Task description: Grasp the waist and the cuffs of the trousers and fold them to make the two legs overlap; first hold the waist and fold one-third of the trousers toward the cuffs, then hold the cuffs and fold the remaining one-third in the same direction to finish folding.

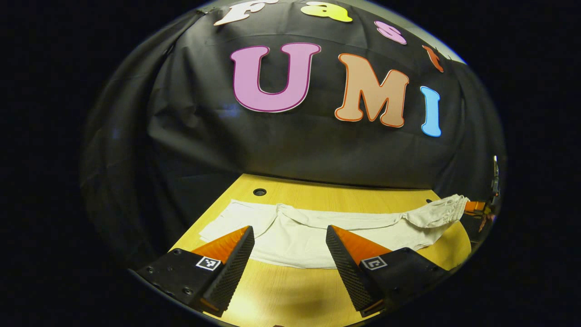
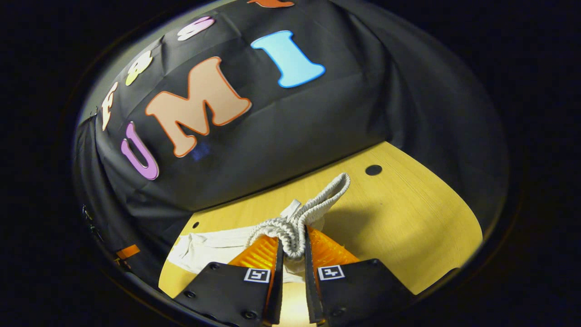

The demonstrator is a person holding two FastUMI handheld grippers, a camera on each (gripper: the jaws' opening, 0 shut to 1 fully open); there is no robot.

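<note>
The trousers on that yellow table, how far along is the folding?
Barely started. The white trousers lie stretched out along the table, with no third folded over yet. In hand: the right gripper is clamped on the gathered waistband and lifts that end. The left gripper hangs open above the cloth, holding nothing. Left: grasping the cuffs, overlapping the legs, and both thirds folds.

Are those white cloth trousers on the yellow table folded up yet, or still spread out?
Mostly spread out. The white cloth trousers lie lengthwise along the yellow table, only their ribbed waistband lifted, pinched by the right gripper.
</note>
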